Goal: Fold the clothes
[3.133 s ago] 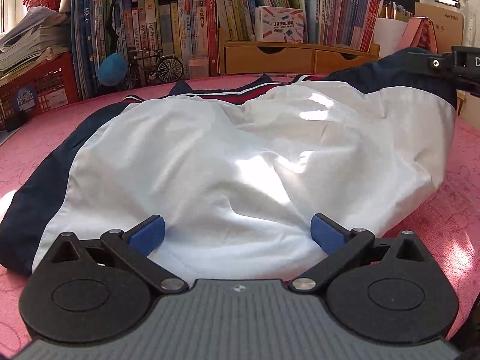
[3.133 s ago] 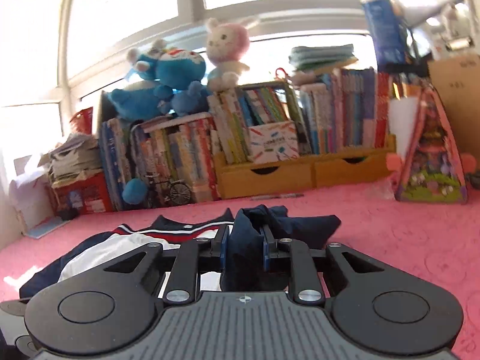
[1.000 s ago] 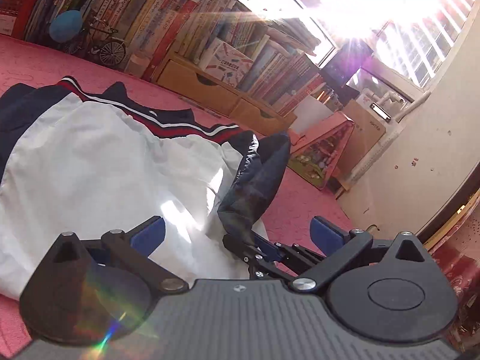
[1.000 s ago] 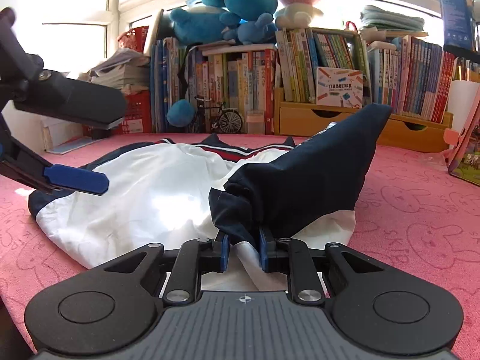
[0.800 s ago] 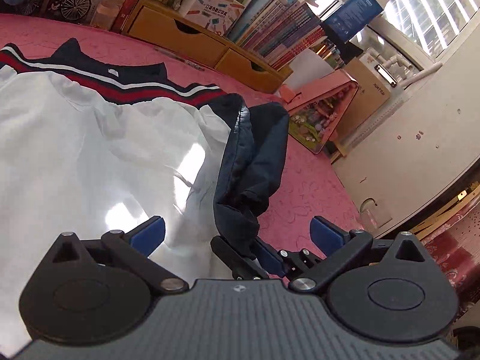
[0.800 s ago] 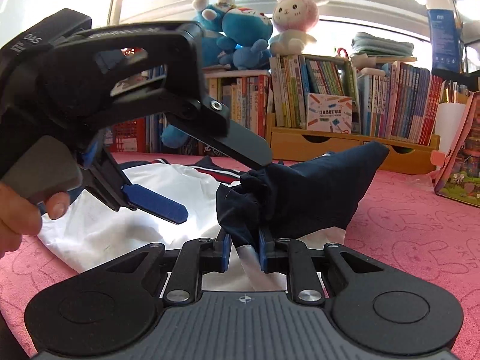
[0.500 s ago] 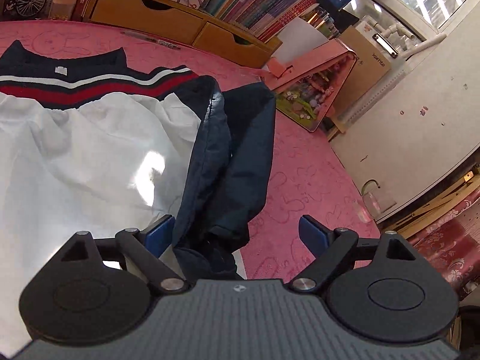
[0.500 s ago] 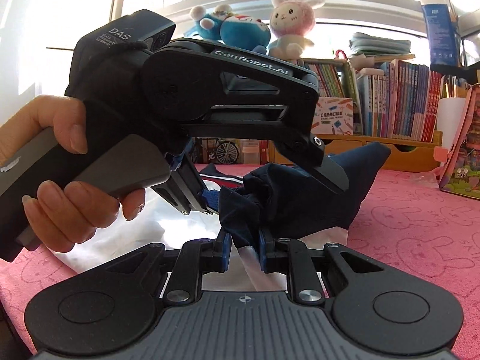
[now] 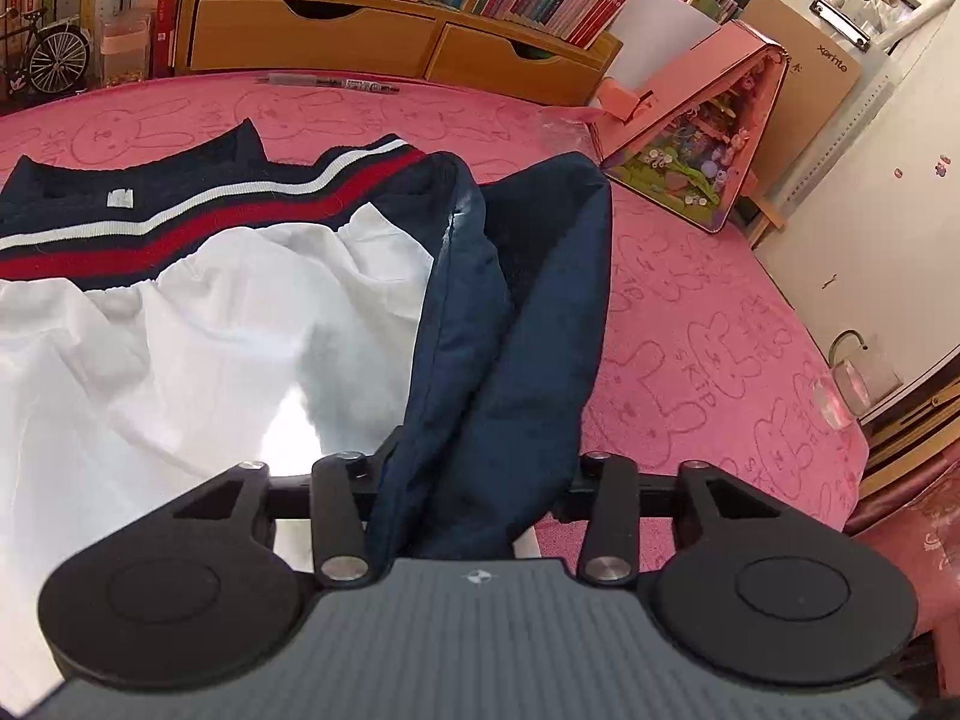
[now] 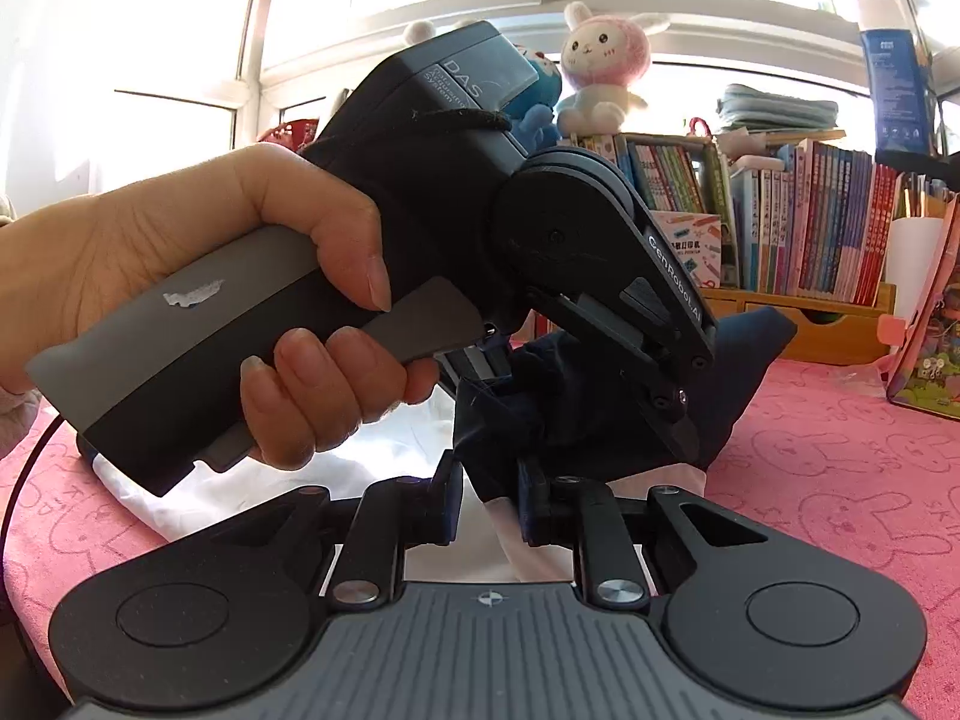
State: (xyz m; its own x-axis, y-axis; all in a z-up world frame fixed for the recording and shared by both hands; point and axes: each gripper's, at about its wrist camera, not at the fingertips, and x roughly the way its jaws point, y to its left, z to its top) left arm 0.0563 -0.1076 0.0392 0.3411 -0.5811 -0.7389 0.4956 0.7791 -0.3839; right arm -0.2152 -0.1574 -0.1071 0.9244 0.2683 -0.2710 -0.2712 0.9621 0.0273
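In my right wrist view a bare hand (image 10: 198,300) fills the left half of the frame, fingers wrapped round the grey handle of the left claw (image 10: 684,426), thumb on top, with the tool angled down toward the lower right. Its black linkage ends on the bunched dark fabric at frame centre. In my left wrist view that claw (image 9: 465,516) looks steeply down, and its jaws are closing with the navy sleeve (image 9: 510,360) between them; the fingertips are buried under the cloth, so I cannot see the pads, but the fabric runs straight down into the gap and bulges on either side of the linkage bars. My right claw (image 10: 489,498) sits low in the bottom centre of its own view, nearly level, its jaws drawn in and pinching the cuff end of the same sleeve, which rises from the pads toward the upper right. The jacket (image 9: 180,360) lies on the pink desk (image 9: 720,330): its white body spreads over the left half of the left view, the navy collar with red and white stripes lies across the upper left, and the sleeve runs down the centre from the shoulder to the claw. A pen (image 9: 327,83) lies near the desk's far edge.
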